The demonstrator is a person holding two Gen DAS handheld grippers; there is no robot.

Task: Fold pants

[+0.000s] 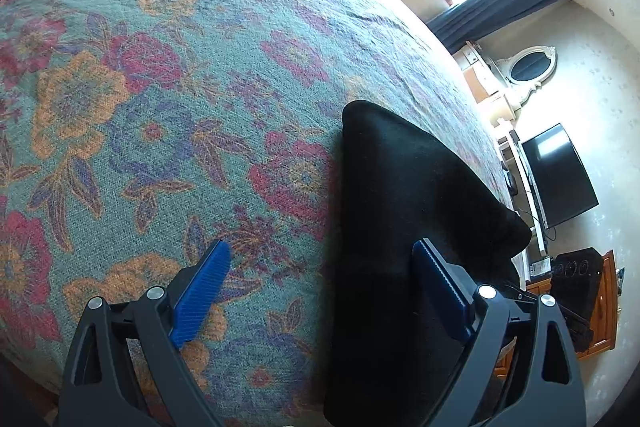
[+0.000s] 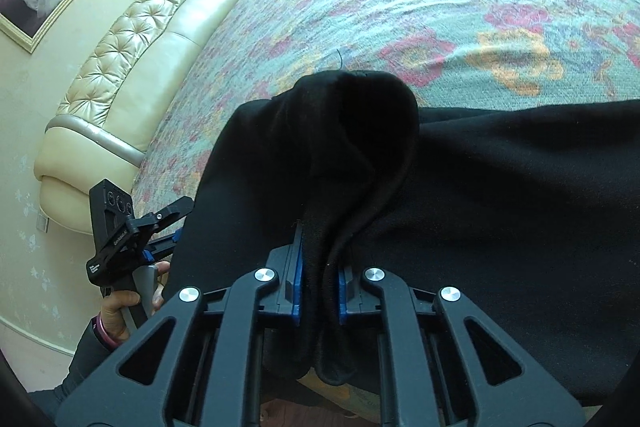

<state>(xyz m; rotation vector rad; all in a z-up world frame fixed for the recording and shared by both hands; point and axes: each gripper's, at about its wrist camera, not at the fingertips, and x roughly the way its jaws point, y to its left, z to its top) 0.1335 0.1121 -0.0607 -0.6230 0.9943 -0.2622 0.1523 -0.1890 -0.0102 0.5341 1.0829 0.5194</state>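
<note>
Two tongs work over black pants [image 2: 500, 187] that lie on a bed with a floral bedspread [image 1: 140, 87].

Right tongs [image 2: 320, 281]: clenched. The blue pads [image 2: 297, 279] press a gathered fold of the pants fabric from both sides. Ahead of the fingertips the pinched cloth stands up in a rounded hump; to the right of the tongs the rest of the garment spreads flat across the bedspread. A little of the cloth hangs below the tongs, over the near edge of the bed.

Left tongs [image 1: 320, 255]: released, jaws spread wide. One blue finger [image 1: 200, 291] hangs over bare bedspread; the other is over the black fabric, whose straight edge runs forward between the two fingers. Whether either finger touches the cloth cannot be told. In the right wrist view the left tongs appear to the left of the right tongs, beside the pants' edge, carried by a hand [image 2: 120, 311].
</note>
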